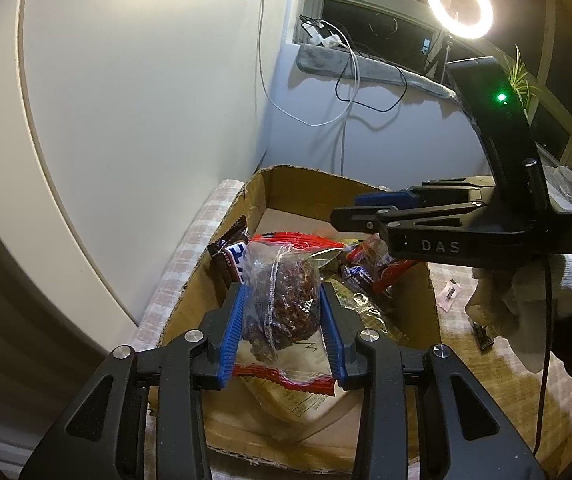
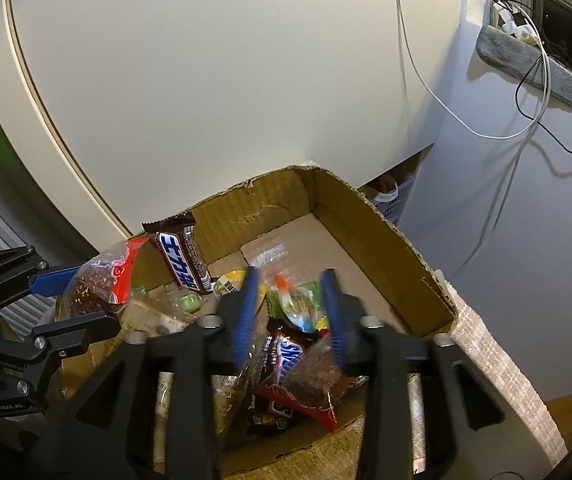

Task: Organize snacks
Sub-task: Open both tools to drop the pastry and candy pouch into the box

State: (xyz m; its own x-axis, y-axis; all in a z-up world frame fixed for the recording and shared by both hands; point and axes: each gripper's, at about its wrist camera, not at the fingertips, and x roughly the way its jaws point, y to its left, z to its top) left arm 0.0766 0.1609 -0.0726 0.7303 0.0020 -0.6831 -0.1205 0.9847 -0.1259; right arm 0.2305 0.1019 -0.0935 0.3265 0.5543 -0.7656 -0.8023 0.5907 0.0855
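From the left wrist view, the left gripper (image 1: 282, 322) is clamped on a clear bag (image 1: 286, 304) of dark brown snacks with red sealed ends; the blue pads press its two sides and the bag stands between the jaws, held over the near part of the box (image 1: 430, 300). Beyond the jaws a brown bar (image 1: 230, 258) leans on the box's left wall, and more wrappers lie ahead and to the right. The right gripper (image 1: 346, 210) reaches in from the right, above the pile, and from this side I cannot tell how its jaws stand. The bag is slick and soft, so it may slide through the pads or sag and snag on the cardboard wall if it is lowered crooked; the two grippers are also near each other and could knock together. From the right wrist view, the right gripper (image 2: 292, 312) has its jaws apart with nothing between the pads, hovering over the pile: a dark bar (image 2: 282, 356), a second red-edged bag (image 2: 314, 388) below the jaws, and small green and yellow packets (image 2: 298, 300) ahead. The fingers are blurred, so their exact spread is hard to judge. The left gripper (image 2: 74, 296) with its bag shows to the left, partly cut off. What lies under the pile is hidden.
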